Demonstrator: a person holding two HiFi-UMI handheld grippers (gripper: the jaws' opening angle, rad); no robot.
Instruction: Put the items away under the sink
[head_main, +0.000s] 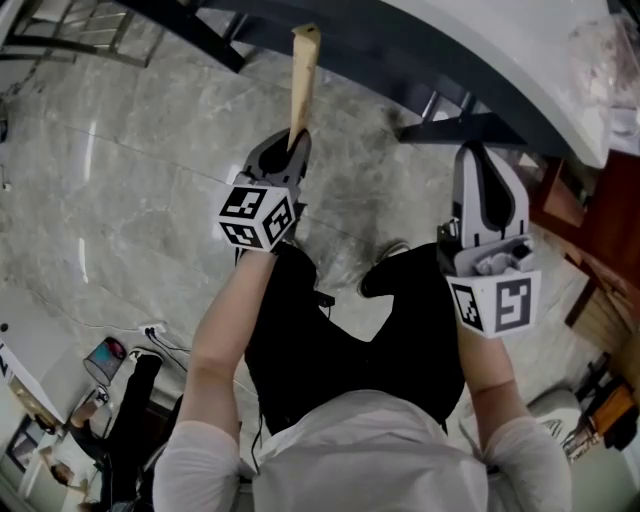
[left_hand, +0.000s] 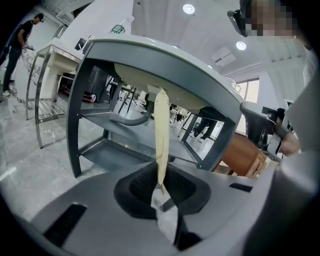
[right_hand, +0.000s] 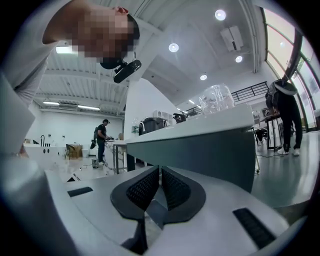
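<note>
Marble floor (head_main: 120, 180) underfoot; left gripper (left_hand: 160, 186), clamped on a cream packet (left_hand: 161, 130) sticking out lengthwise from its jaws, faces the shelf (left_hand: 107, 157) ahead under the sink (left_hand: 165, 60), while right gripper (right_hand: 160, 180), closed on nothing, hangs beside the counter (right_hand: 210, 145).

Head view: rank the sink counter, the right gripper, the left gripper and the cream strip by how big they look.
1. sink counter, though cropped by the frame.
2. right gripper and left gripper: near alike, the right maybe closer, so unranked.
3. cream strip, clamped in the left gripper.
</note>
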